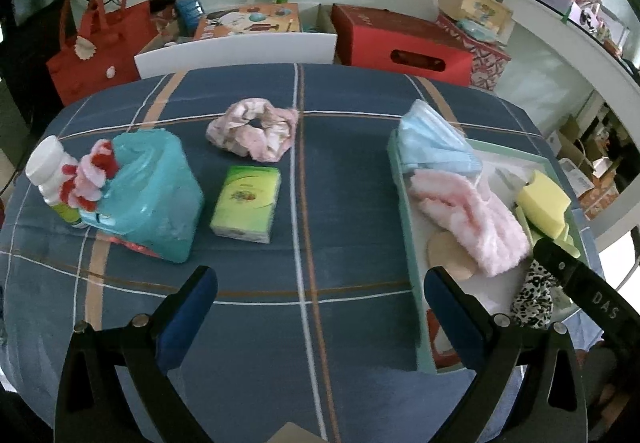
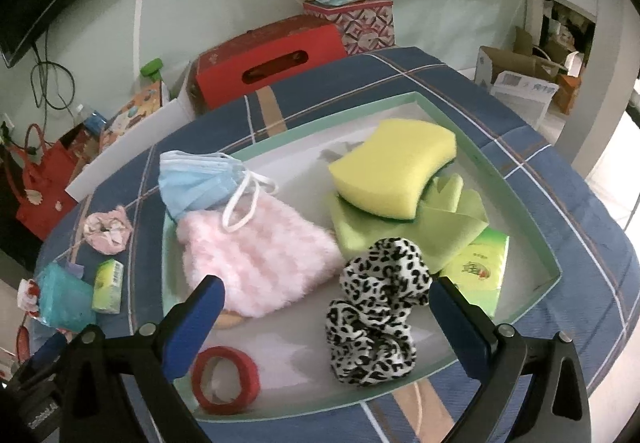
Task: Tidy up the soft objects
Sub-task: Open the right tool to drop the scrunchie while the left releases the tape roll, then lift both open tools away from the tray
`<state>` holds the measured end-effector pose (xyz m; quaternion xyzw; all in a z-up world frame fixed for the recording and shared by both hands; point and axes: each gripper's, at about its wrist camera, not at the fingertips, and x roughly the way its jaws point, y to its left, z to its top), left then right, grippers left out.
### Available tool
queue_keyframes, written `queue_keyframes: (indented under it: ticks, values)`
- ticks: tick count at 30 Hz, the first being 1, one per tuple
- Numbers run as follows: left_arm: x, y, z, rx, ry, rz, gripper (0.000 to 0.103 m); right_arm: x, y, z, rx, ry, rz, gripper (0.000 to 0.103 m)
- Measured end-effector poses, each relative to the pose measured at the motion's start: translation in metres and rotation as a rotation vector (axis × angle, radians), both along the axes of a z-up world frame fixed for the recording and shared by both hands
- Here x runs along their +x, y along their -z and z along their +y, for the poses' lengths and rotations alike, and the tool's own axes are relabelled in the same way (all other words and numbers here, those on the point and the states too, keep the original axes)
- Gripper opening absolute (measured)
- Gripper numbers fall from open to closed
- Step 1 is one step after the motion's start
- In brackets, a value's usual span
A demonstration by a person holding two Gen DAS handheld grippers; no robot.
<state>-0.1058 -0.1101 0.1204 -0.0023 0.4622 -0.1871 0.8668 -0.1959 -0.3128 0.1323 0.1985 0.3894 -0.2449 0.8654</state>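
Observation:
A green-rimmed tray (image 2: 520, 199) holds blue face masks (image 2: 196, 179), a pink fluffy cloth (image 2: 256, 259), a yellow sponge (image 2: 392, 167) on a green cloth (image 2: 452, 219), a leopard scrunchie (image 2: 380, 303), a green tissue pack (image 2: 480, 271) and a red tape roll (image 2: 226, 379). My right gripper (image 2: 324, 307) is open and empty just above the leopard scrunchie. On the tablecloth left of the tray (image 1: 408, 219) lie a pink scrunchie (image 1: 252, 129), a green tissue pack (image 1: 246, 205) and a teal plastic pack (image 1: 154, 195). My left gripper (image 1: 320, 295) is open and empty over the cloth.
A white-capped bottle (image 1: 48, 171) and a red-and-pink fuzzy item (image 1: 94, 173) sit by the teal pack. Behind the table (image 1: 320, 363) are a white chair back (image 1: 236, 51), a red bag (image 1: 100, 39) and red boxes (image 1: 400, 43). A white shelf (image 1: 580, 47) stands at right.

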Motion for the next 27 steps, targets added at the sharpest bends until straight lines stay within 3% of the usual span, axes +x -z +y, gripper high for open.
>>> queue_keyframes:
  ticks: [6, 16, 23, 27]
  values:
    - [0.005, 0.000, 0.012, -0.020, -0.025, 0.027, 0.103, 0.004, -0.001, 0.007, -0.021, -0.013, 0.007, 0.103]
    - [0.006, -0.015, 0.027, -0.044, -0.041, 0.001, 0.103, 0.012, -0.015, 0.027, 0.015, -0.074, -0.033, 0.103]
    - [0.008, -0.027, 0.045, -0.031, -0.056, -0.041, 0.103, 0.024, -0.014, 0.045, 0.079, -0.131, 0.018, 0.103]
    - [0.010, -0.033, 0.057, -0.017, -0.070, -0.061, 0.103, 0.032, -0.016, 0.058, 0.046, -0.180, 0.060, 0.103]
